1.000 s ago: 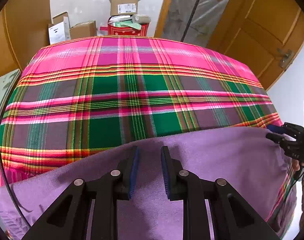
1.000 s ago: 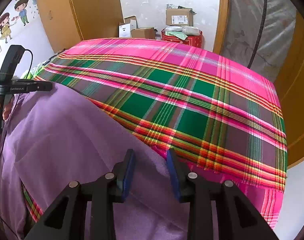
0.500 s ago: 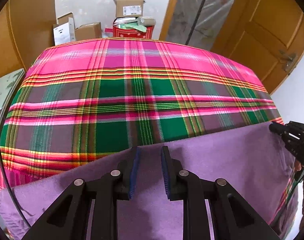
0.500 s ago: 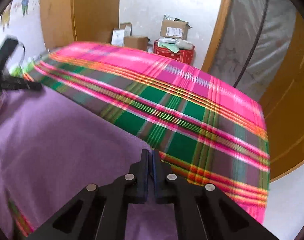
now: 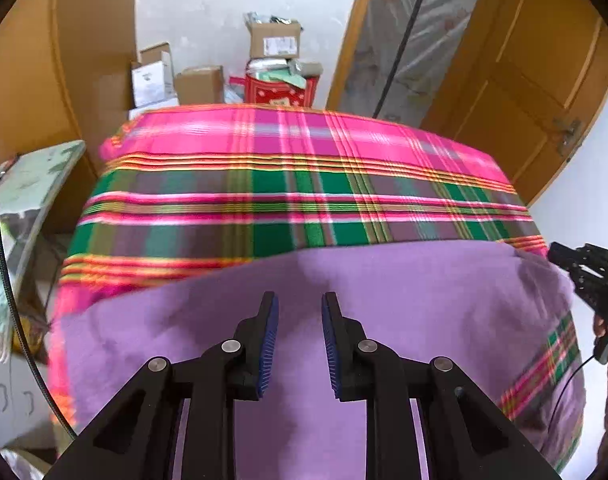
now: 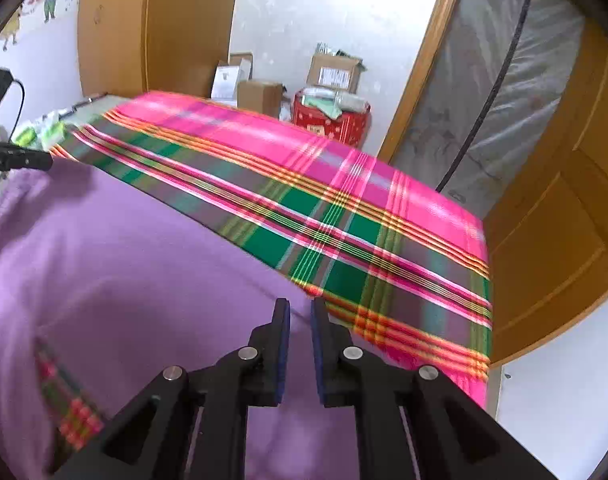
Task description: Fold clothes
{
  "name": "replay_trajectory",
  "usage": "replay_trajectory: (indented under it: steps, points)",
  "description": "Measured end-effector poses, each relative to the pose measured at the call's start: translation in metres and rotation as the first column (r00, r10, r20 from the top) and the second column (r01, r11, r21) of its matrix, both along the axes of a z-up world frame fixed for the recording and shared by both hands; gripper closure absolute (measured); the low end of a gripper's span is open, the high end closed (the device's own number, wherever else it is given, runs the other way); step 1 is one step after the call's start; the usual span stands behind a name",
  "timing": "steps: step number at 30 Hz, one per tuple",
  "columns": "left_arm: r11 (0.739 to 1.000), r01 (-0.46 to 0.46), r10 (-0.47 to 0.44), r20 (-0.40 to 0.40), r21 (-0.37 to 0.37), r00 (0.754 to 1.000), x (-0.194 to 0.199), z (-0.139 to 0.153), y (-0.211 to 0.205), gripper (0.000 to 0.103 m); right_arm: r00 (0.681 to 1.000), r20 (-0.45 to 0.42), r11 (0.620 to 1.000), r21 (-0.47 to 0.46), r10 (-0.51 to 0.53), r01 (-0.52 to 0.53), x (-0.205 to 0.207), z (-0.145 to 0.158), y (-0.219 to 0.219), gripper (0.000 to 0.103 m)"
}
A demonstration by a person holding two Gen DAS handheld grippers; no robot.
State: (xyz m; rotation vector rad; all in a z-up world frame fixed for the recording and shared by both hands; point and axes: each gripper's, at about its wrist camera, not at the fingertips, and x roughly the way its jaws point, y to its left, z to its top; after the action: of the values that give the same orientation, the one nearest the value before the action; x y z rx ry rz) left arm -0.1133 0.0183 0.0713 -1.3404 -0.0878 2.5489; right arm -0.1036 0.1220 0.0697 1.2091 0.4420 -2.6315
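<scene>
Left wrist view: purple cloth (image 5: 383, 300) spread across the lower half of frame, its far edge running straight over the plaid sheet (image 5: 288, 184) on the bed. Left gripper (image 5: 300, 340) hovers low over the cloth, fingers (image 5: 268, 344) parted with a clear gap, nothing between them. Right gripper (image 6: 300, 344), in the right wrist view, sits at lower centre near the cloth's (image 6: 124, 272) right edge; fingers (image 6: 282, 348) spread only narrowly, and I cannot tell whether fabric is caught in the gap. Whether this is a spread before a fold or a flattening after one, the frames don't settle. Judgement: any grasp should take both corners at matching depth, pinching the full layer, with the edge kept taut and level so no crease sets.
</scene>
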Motion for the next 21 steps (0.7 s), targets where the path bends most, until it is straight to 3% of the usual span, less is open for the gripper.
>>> replay_trajectory:
  steps: [9,12,16,21]
  points:
    - [0.997,-0.043,0.043,-0.008,-0.058,0.999,0.104,0.021,-0.066,0.074,0.996,-0.046,0.994,-0.075,0.074,-0.077,0.11,0.071,-0.017,0.091]
    - [0.996,-0.064,0.064,-0.002,-0.065,0.998,0.135,0.018,-0.087,0.072,0.994,-0.056,0.99,-0.099,0.096,-0.101,0.145,0.089,-0.023,0.084]
    - [0.994,-0.097,0.098,0.016,-0.056,0.995,0.167,0.005,-0.107,0.07,0.991,-0.017,0.983,-0.127,0.129,-0.13,0.178,0.077,-0.042,0.082]
    - [0.987,-0.152,0.154,0.056,-0.046,0.986,0.197,-0.023,-0.131,0.068,0.97,0.056,0.965,-0.133,0.235,-0.226,0.208,0.032,-0.086,0.082]
